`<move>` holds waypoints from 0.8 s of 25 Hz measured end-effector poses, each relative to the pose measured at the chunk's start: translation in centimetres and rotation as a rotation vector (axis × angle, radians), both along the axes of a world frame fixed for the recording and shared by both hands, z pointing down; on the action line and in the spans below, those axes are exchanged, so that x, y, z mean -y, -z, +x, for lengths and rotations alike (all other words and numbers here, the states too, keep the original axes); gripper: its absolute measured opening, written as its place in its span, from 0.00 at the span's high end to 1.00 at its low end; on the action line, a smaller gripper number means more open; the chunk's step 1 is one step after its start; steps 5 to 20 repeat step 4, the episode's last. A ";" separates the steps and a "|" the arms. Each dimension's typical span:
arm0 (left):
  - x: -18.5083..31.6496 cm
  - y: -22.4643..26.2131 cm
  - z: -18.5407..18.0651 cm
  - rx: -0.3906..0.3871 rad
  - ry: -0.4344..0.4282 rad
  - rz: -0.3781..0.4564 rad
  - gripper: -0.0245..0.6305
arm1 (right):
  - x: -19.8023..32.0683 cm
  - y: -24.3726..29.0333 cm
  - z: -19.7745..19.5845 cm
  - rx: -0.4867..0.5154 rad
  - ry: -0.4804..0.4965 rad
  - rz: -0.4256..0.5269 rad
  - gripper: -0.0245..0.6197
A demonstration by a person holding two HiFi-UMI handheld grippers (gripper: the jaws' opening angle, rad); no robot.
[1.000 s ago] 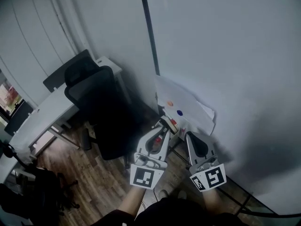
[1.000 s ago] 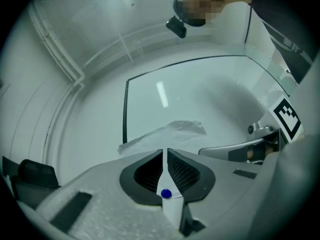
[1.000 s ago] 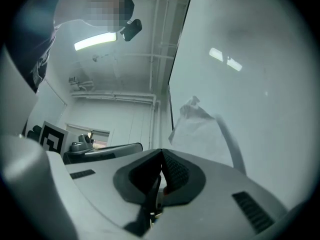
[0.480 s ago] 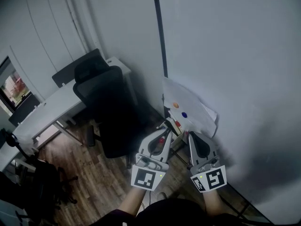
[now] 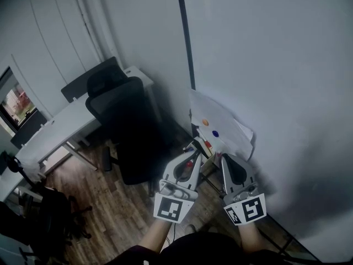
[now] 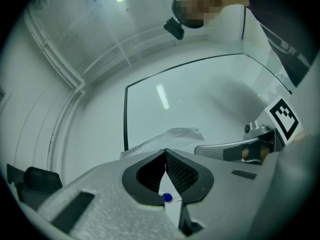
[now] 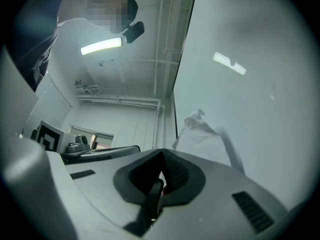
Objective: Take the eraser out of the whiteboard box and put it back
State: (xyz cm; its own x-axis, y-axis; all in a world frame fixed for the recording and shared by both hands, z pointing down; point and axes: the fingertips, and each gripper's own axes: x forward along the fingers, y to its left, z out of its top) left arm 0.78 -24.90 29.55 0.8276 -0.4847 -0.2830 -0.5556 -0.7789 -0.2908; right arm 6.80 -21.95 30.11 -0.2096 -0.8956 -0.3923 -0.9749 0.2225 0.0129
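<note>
Two grippers, left [image 5: 193,147] and right [image 5: 226,159], both clenched empty, held lower centre within reach of box [image 5: 206,144]; eraser unseen.

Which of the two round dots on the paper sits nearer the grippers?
The blue dot, lower on the paper; the orange dot sits above it, farther up.

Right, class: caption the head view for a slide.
Left gripper and right gripper point at the paper sheet on the whiteboard, beside a black office chair.

Below you: brown wood-plank floor [image 5: 110,203] bearing a black high-backed office chair [image 5: 124,126] beside a white rectangular desk [image 5: 60,130].
</note>
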 end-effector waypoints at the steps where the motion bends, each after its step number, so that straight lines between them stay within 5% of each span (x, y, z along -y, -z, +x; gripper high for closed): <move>1: 0.0 -0.1 0.1 -0.003 -0.001 -0.005 0.95 | 0.0 0.0 0.0 0.000 0.001 0.000 0.96; 20: 0.1 -0.4 0.2 -0.003 -0.003 -0.013 0.95 | 0.0 -0.2 0.1 -0.002 0.004 -0.001 0.96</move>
